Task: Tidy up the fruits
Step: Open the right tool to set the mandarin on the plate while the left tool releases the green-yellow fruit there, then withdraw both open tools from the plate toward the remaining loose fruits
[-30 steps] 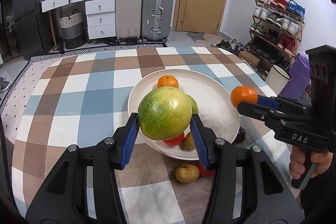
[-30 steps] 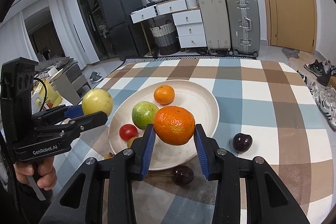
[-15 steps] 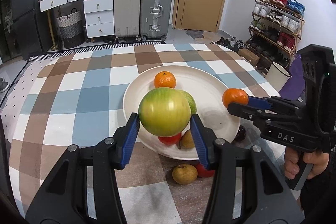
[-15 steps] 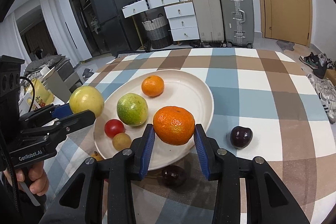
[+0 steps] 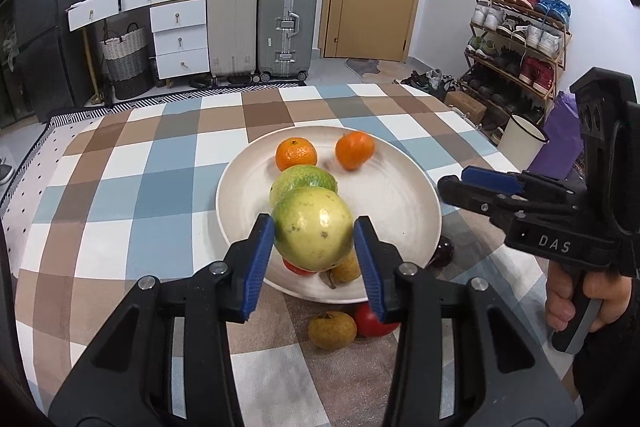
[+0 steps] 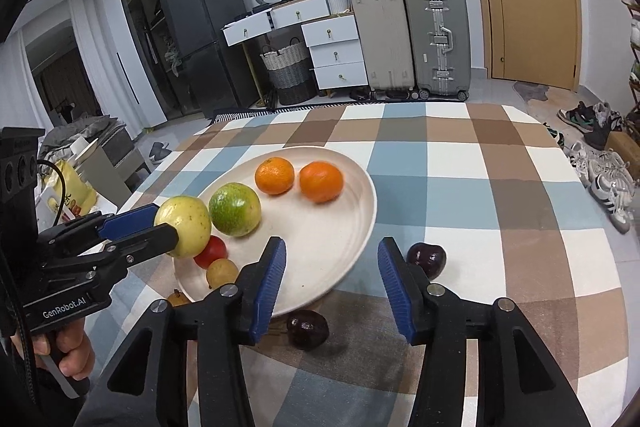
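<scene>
1. Checked brown/blue/white cloth covers the table (image 5: 120,187), filling mid & lower frame in both views.
2. Cream plate (image 5: 392,195) sits centre frame, holding two oranges, a green fruit (image 6: 235,209), a red fruit & a small yellow-brown one.
3. Left gripper (image 5: 314,241), lower centre of left view, is closing w/ its blue pads on a yellow-green fruit (image 5: 314,227), held above the plate's near edge.
4. Right gripper (image 6: 332,281), lower centre of right view: jaws opening, nothing between them.
5. Orange (image 6: 321,182) lies on the plate's far side, just beside the other orange (image 6: 275,175).
6. Two dark plums (image 6: 427,259) (image 6: 308,329) on the cloth near the plate's rim.
</scene>
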Demonstrator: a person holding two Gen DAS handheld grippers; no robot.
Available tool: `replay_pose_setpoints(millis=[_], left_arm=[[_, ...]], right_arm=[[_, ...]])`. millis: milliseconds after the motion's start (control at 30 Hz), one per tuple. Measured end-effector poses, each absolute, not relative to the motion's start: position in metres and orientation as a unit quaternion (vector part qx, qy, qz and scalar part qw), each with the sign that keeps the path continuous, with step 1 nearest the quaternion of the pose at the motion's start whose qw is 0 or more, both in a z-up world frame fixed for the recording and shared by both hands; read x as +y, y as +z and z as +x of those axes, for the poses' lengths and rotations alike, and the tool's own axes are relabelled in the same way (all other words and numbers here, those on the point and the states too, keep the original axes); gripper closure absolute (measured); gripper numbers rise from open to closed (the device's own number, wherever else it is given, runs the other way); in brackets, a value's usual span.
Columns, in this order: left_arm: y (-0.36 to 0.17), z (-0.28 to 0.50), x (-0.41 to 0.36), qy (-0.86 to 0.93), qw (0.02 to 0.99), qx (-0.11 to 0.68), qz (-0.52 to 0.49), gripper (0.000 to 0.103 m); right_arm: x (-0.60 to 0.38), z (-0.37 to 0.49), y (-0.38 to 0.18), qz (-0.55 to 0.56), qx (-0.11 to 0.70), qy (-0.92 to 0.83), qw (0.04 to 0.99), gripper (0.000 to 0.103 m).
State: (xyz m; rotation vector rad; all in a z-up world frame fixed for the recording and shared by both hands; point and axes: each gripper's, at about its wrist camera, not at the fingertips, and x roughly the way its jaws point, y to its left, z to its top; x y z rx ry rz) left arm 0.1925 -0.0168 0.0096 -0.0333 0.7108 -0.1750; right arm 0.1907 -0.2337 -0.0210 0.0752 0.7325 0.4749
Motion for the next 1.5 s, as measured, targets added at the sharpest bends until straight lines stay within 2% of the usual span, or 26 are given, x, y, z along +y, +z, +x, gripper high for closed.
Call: replay_pose_setpoints(millis=[100,167,367,433,467,500,567,667,1000,1067,1233,1500], left_arm=[[0.005,0.193,-0.014,-0.072,0.933,0.351,-0.02,0.059],[0.001,0.196,-0.013,-0.067,0.932,0.355,-0.027,0.057],[0.0,0.196,-0.022,-0.072,0.936,0.346,-0.009,0.057],[0.001,0.196,-0.024,-0.073,0.935,0.347,-0.007,0.046],[0.001,0.197,-0.024,-0.074,0.934,0.35,-0.008,0.03],[0.002,0.196,-0.024,-0.068,0.935,0.349,-0.008,0.017],[0.004,0.192,-0.022,-0.061,0.937,0.343,-0.005,0.015],[0.007,0.185,-0.015,-0.049,0.937,0.345,-0.007,0.0],[0.011,0.151,0.011,-0.041,0.939,0.339,-0.036,0.0],[0.01,0.147,0.01,-0.04,0.939,0.34,-0.033,0.0],[0.003,0.142,0.009,-0.039,0.938,0.344,-0.035,0.0],[-0.011,0.143,0.011,-0.033,0.931,0.361,-0.045,0.0]], right_arm=[[-0.238,0.189,-0.019,0.037,0.35,0.225,0.909,0.048],[-0.241,0.188,-0.019,0.044,0.349,0.225,0.909,0.042],[-0.244,0.189,-0.019,0.047,0.35,0.223,0.909,0.042],[-0.245,0.188,-0.019,0.048,0.352,0.222,0.908,0.041],[-0.245,0.188,-0.019,0.047,0.352,0.222,0.908,0.039],[-0.246,0.187,-0.018,0.047,0.35,0.221,0.909,0.038],[-0.248,0.185,-0.018,0.048,0.347,0.22,0.911,0.031],[-0.252,0.184,-0.018,0.051,0.346,0.218,0.911,0.025],[-0.272,0.168,-0.017,0.067,0.342,0.209,0.914,0.015],[-0.274,0.166,-0.018,0.07,0.343,0.211,0.913,0.008],[-0.273,0.16,-0.018,0.055,0.342,0.21,0.914,0.002],[-0.26,0.156,-0.021,0.015,0.351,0.219,0.91,0.001]])
